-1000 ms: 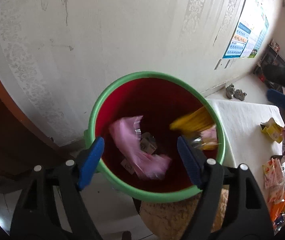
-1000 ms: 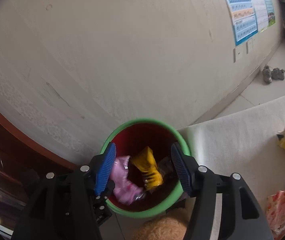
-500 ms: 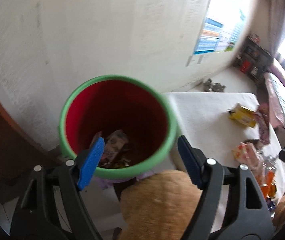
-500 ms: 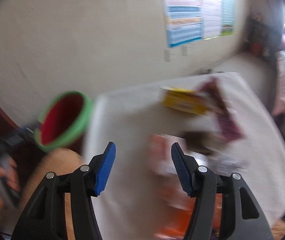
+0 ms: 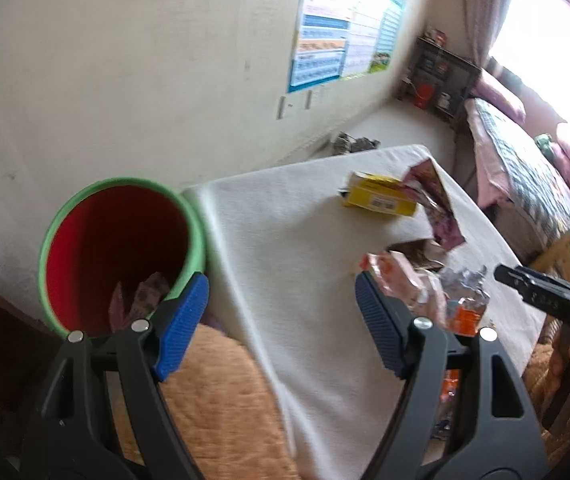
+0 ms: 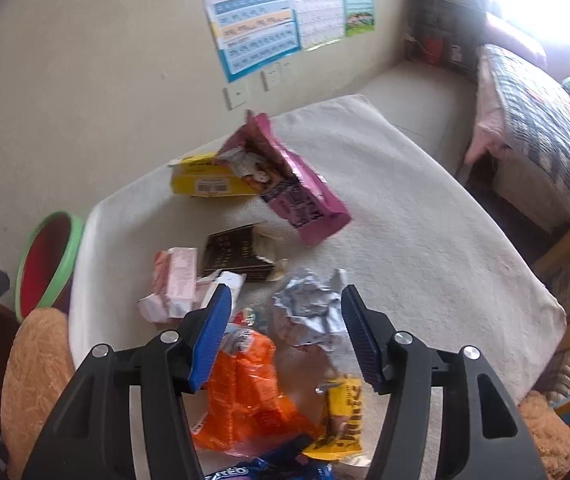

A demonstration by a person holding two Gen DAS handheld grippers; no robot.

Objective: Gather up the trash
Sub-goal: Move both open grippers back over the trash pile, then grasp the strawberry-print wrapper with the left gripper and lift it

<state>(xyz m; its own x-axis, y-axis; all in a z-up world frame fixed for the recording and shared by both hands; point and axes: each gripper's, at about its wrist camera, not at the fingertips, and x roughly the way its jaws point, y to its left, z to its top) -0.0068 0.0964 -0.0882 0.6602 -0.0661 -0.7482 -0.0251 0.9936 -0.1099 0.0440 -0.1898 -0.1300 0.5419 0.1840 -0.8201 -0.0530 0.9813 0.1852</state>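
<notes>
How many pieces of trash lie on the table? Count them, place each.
8: yellow box and magenta bag at the far side; dark wrapper, pink carton mid-table; silver foil, orange bag, yellow wrapper, blue Oreo pack near the right tongs. More may hide underneath.

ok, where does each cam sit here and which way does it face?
Left wrist: on the left hand-held gripper, aimed between bin and table; its open fingers show, the right one at far right.
Right wrist: on the right hand-held gripper, above the foil wad; open fingers show.
Shared: bin, table, yellow box, pink bag, poster.
</notes>
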